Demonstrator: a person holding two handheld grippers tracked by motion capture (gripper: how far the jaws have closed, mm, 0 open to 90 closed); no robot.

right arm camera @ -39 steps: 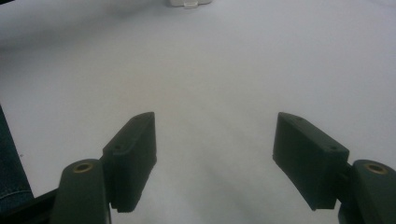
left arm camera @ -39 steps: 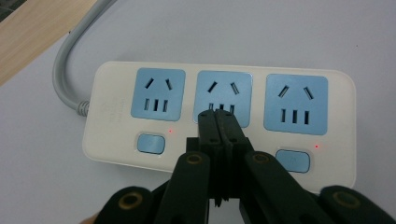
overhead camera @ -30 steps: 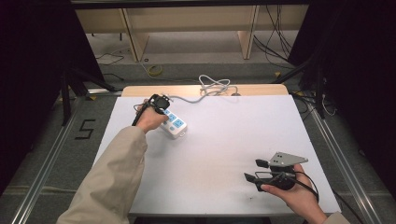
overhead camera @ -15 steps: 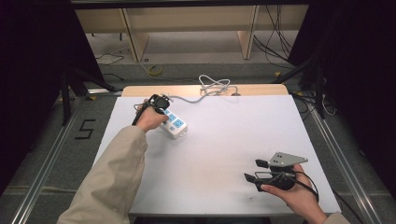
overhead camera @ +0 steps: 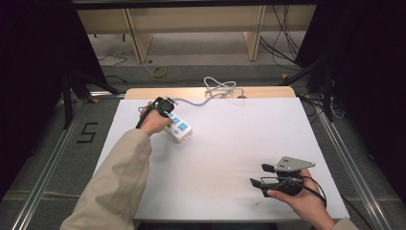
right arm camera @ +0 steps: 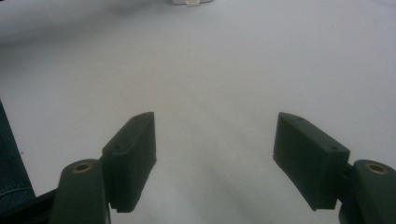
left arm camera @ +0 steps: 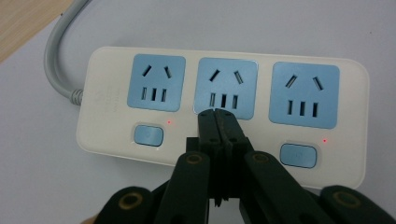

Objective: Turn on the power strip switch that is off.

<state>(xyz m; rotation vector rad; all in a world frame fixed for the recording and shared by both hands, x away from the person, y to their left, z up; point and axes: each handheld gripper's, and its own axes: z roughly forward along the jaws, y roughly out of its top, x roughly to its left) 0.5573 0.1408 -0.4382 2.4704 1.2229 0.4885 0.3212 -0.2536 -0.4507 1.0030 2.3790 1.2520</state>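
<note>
left tongs [left arm camera: 218,114]: closed tight, tips on power strip [left arm camera: 224,112] at middle switch
right tongs [right arm camera: 215,163]: wide, idle over desk [overhead camera: 239,143]
step: pressing middle switch
next: likely lift off

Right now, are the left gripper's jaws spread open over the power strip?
No: the left gripper has its jaws pressed together, tips over the power strip below its middle socket.

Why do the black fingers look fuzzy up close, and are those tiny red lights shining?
In the left gripper view the power strip is sharp, two red lights glow, and the near fingers blur. In the right gripper view the fingers look soft against the table.
</note>
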